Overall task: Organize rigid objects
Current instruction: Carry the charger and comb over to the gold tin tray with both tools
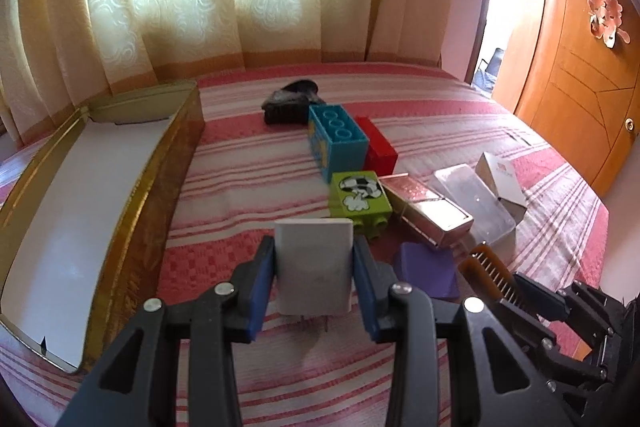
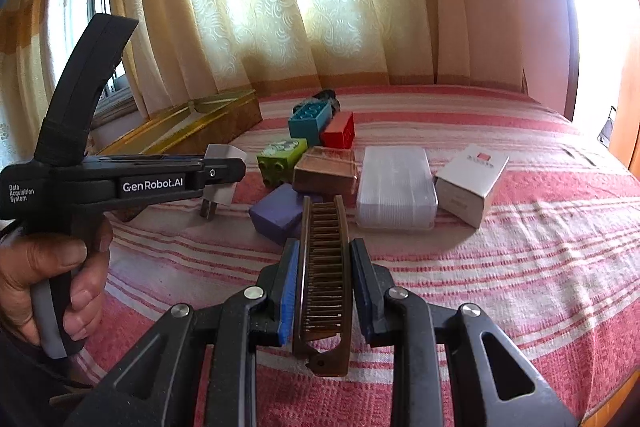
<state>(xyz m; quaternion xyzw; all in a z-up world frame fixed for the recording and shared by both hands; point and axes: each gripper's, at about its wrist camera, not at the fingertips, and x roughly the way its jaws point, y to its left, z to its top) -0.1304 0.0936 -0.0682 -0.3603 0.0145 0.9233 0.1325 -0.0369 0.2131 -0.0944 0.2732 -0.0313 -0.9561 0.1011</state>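
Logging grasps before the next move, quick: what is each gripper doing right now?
Left gripper: shut on the white rectangular plastic plug adapter.
Right gripper: shut on the brown folding plastic comb.

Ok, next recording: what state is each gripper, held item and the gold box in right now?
Left gripper: shut on the white plug adapter.
White plug adapter: gripped, prongs towards the bed.
Right gripper: shut on the brown folding comb.
Brown folding comb: gripped, lying along the jaws, teeth visible.
Gold rectangular box: open, white lining showing, nothing seen inside.
Blue toy brick: on its side, hollow underside showing.
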